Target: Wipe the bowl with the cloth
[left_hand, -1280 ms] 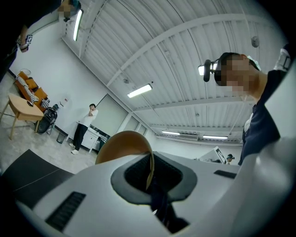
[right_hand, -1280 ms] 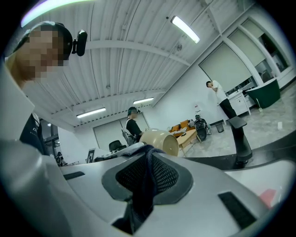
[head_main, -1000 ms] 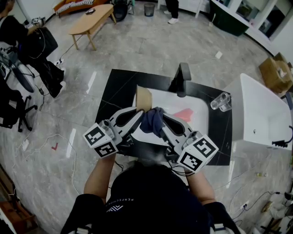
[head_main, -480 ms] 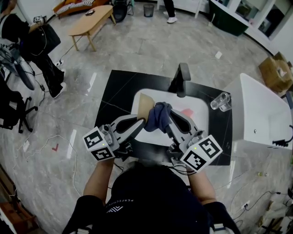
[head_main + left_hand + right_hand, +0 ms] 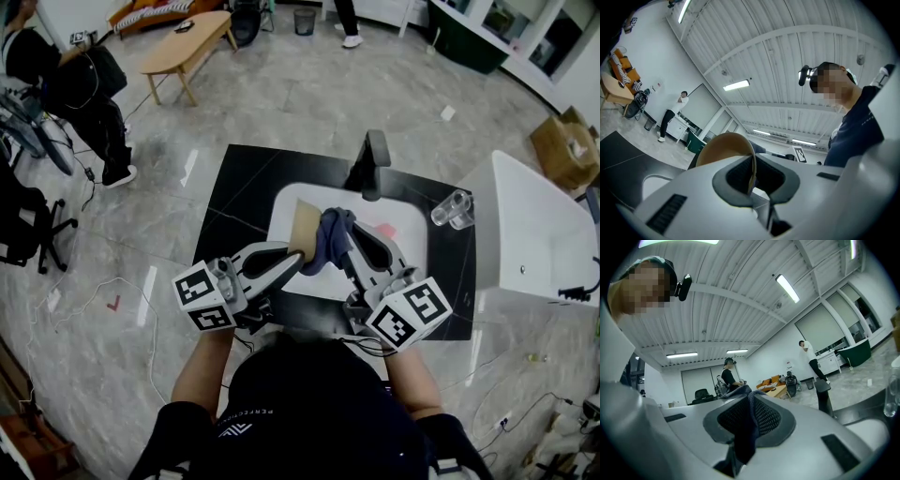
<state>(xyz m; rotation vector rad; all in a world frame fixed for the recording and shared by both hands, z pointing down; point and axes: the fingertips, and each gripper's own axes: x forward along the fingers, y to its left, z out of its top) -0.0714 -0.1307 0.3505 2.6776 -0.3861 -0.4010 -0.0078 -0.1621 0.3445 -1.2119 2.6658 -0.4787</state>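
Two grippers meet above one white sink basin (image 5: 412,246) set in a black counter (image 5: 239,187). The left gripper (image 5: 298,255) has its jaws pinched nearly together on the rim of a single tan round bowl (image 5: 305,223), which it holds tilted on edge over the basin. The right gripper (image 5: 345,225) has its jaws clamped on one bunched dark blue cloth (image 5: 330,240), which touches the bowl's right side. One black faucet (image 5: 372,161) stands at the basin's far edge. One pink item (image 5: 385,231) lies in the basin. Two clear glasses (image 5: 452,208) sit on the counter to its right.
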